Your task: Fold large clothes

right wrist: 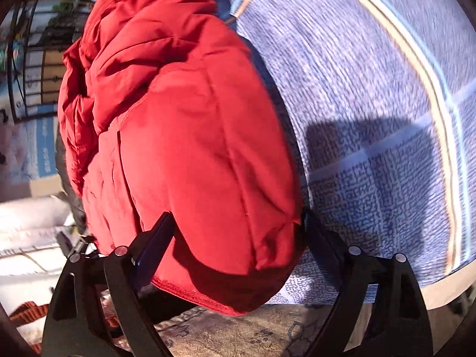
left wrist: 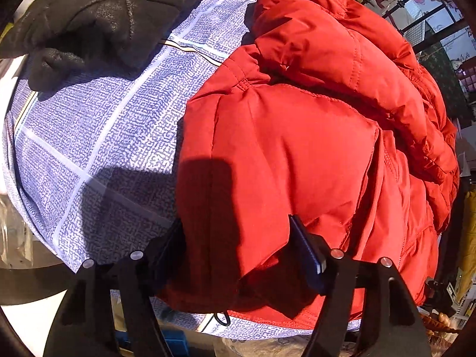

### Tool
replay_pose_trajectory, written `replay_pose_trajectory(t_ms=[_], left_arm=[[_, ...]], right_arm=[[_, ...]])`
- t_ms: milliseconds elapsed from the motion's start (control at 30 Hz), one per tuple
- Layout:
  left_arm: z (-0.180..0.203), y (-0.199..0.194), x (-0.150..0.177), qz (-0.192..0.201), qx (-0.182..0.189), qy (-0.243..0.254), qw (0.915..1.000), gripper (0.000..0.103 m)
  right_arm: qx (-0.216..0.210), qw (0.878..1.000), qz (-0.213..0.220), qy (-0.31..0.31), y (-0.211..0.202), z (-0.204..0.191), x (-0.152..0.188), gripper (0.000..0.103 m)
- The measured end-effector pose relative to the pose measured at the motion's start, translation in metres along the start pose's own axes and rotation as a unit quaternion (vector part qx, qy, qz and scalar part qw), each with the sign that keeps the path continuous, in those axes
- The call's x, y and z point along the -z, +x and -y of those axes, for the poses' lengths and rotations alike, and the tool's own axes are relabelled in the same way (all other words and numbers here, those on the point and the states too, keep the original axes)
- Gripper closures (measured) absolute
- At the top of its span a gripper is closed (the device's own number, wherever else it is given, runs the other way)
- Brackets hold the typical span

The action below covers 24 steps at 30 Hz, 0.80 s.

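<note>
Straddling the red puffer jacket [left wrist: 297,148], your left gripper [left wrist: 238,238] and right gripper [right wrist: 238,232] gape wide, gripping nothing; pinch both hem corners evenly before folding across the blue patterned sheet [left wrist: 89,148].

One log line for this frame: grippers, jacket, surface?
left gripper: open, straddling red jacket hem | right gripper: open, straddling jacket | surface: blue cloth

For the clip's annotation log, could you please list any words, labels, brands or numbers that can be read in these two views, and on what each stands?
No text can be read in either view.
Red puffer jacket: no label or brand shows.
Blue patterned sheet: only a maze-like print, no letters.
Black padded garment: no writing shows.
Blue and white packaging in the background: it bears marks, too blurred to read.
</note>
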<state>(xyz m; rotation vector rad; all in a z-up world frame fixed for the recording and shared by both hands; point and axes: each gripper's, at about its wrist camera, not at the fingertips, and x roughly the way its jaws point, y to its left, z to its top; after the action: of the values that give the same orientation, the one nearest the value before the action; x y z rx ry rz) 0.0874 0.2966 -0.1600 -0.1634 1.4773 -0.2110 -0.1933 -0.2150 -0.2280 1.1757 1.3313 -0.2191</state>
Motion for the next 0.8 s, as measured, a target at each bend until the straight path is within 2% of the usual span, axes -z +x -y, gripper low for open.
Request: replay_pose_trajectory(t_ms=[100,133,167,267,367,467,633,800], left_arm=[[-0.004,0.002,-0.004,-0.006,0.021,-0.003,0.9998,0.048],[-0.004,0.001,-0.005,-0.004,0.029,-0.006,0.9995,0.057],[-0.004,0.000,-0.005,-0.002,0.036,-0.005,0.9993,0.066],[0.002,-0.007,-0.003,0.005,0.035,0.017,0.9992,0.080],[0.011,-0.014,0.000,0.009,0.031,0.031,0.9990,0.088],[0.012,-0.027,0.002,0.016,0.037,0.035,0.9986,0.091],[0.013,-0.048,0.010,0.018,0.041,0.046,0.9980,0.093],[0.011,-0.057,0.013,0.009,0.035,0.049,0.9981,0.093]], right_arm=[[-0.004,1.000,0.001,-0.004,0.002,0.001,0.001,0.020],[-0.003,1.000,-0.001,-0.009,0.002,-0.002,0.002,0.028],[-0.007,1.000,-0.004,-0.012,0.005,-0.006,0.003,0.042],[-0.041,0.999,-0.001,-0.019,0.007,-0.016,0.008,0.072],[-0.049,0.998,0.004,-0.035,0.004,-0.033,0.012,0.085],[-0.063,0.997,0.009,-0.044,-0.005,-0.042,0.014,0.090],[-0.070,0.995,0.005,-0.072,-0.020,-0.056,0.025,0.093],[-0.068,0.995,-0.016,-0.073,-0.037,-0.046,0.045,0.093]])
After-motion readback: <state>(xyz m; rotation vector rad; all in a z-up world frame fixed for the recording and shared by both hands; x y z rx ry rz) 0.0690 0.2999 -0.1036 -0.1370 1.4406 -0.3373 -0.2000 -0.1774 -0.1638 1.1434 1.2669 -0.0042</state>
